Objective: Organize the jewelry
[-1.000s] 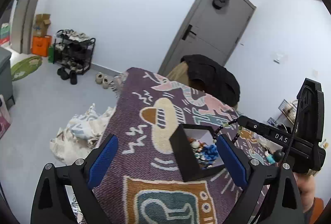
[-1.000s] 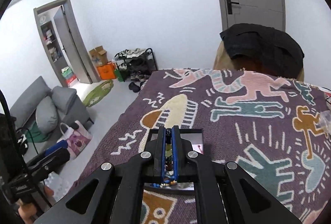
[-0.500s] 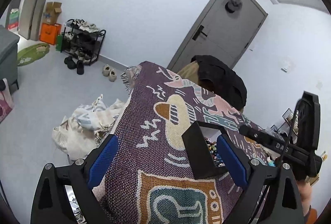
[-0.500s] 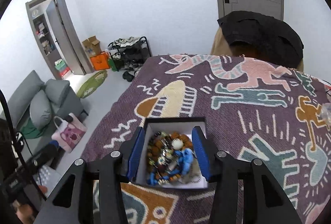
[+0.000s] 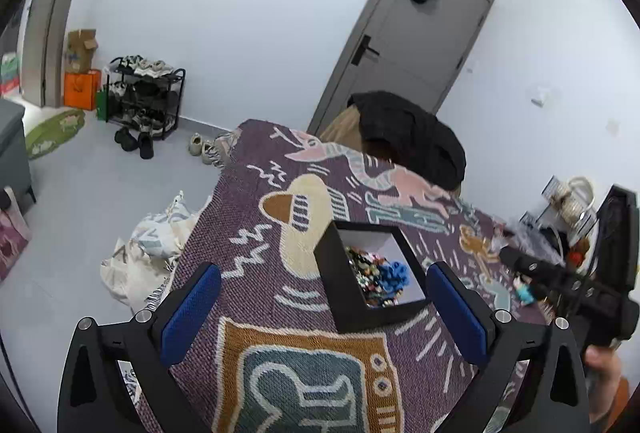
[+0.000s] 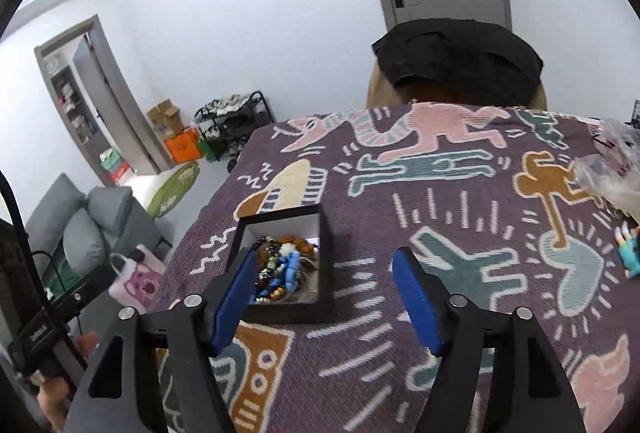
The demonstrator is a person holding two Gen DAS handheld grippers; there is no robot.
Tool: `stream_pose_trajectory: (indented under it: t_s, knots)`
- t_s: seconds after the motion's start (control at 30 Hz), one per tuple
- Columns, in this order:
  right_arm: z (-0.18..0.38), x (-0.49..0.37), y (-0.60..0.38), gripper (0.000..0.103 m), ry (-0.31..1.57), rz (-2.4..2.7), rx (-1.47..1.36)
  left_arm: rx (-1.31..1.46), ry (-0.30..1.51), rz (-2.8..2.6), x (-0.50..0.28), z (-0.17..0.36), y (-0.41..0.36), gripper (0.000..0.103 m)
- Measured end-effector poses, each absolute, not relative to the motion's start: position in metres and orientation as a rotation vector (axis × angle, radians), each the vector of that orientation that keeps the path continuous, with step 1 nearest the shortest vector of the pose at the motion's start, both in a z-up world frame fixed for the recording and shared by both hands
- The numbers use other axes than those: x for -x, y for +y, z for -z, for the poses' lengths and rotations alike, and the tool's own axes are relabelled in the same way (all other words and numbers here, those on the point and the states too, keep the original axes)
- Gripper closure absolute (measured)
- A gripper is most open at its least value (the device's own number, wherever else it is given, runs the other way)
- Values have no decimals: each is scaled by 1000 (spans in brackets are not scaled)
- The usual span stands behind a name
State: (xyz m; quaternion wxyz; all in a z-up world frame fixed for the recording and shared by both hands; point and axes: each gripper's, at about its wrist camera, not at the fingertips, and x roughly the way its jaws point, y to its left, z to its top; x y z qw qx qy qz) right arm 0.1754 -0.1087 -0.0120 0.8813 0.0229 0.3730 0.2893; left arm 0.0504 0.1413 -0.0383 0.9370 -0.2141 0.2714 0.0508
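Observation:
A black open box with a white lining sits on the patterned purple blanket. It holds a heap of beaded jewelry, among it a blue piece. The box shows in the right wrist view with the jewelry inside. My left gripper is open and empty, above the blanket just short of the box. My right gripper is open and empty, above the box's near right corner. A small teal trinket lies on the blanket at the far right.
Clear plastic bags lie at the blanket's right edge. A chair with a black jacket stands behind the table, before a grey door. A shoe rack and a crumpled cloth are on the floor at left.
My right gripper was shut on beaded jewelry over the box; it opened, dropped the beads in, and has moved back and to the right. The left gripper shifted slightly.

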Motion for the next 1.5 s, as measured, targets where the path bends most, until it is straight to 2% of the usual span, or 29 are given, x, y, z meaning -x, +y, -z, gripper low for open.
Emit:
stream_pose_trajectory:
  t_s: [0.13,0.5,0.67,1.03,1.5]
  knots:
    - [9,-175,-137,21,768,-580,-86,405,569,-86,-52,34,123,0]
    - [8,-166,-204,17,742,-535,-202,302,556,-43,-55,-1,69,0]
    - [7,-160,-231,1,736,-516,-241,248,544,-34,-52,-16,44,0]
    - [-8,-127,-246,0,690,-522,-205,142,541,-52,-35,-36,11,0]
    - [-24,-76,-257,0,645,-571,-153,86,454,-42,8,-53,-10,0]
